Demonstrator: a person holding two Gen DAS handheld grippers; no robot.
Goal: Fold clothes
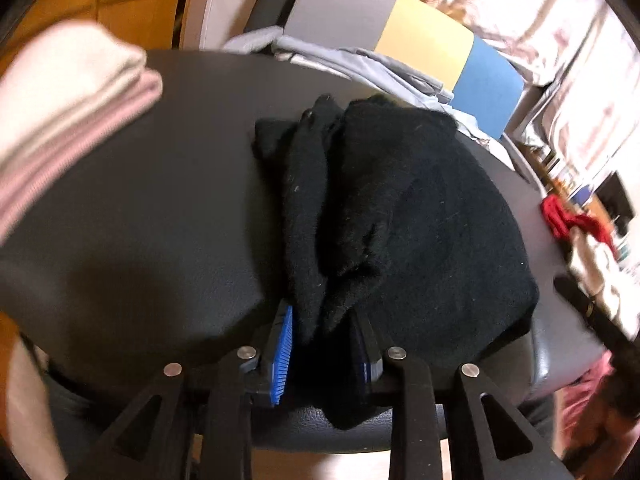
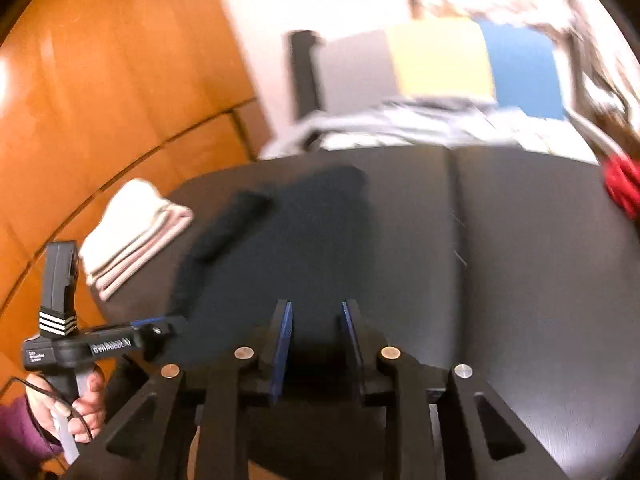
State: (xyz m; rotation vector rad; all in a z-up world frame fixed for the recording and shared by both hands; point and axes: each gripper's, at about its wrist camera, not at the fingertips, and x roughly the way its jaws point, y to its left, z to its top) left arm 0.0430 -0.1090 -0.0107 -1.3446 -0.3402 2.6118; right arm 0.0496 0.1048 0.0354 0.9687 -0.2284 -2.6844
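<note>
A black garment (image 1: 392, 208) lies bunched on the round black table (image 1: 160, 208), with a sleeve folded over its left side. My left gripper (image 1: 324, 336) is shut on the garment's near edge at the table's front. In the right wrist view the same garment (image 2: 304, 240) lies flat ahead and left, blurred. My right gripper (image 2: 316, 332) is open and empty above the table's (image 2: 520, 260) near part, just right of the garment. The left gripper (image 2: 160, 326) shows there at the lower left, held by a hand.
A folded stack of white and pink clothes (image 1: 64, 112) sits at the table's left edge, also in the right wrist view (image 2: 132, 232). A chair with grey clothes (image 1: 360, 60) stands behind the table. A red cloth (image 1: 568, 220) is at the right. Orange wood floor lies to the left.
</note>
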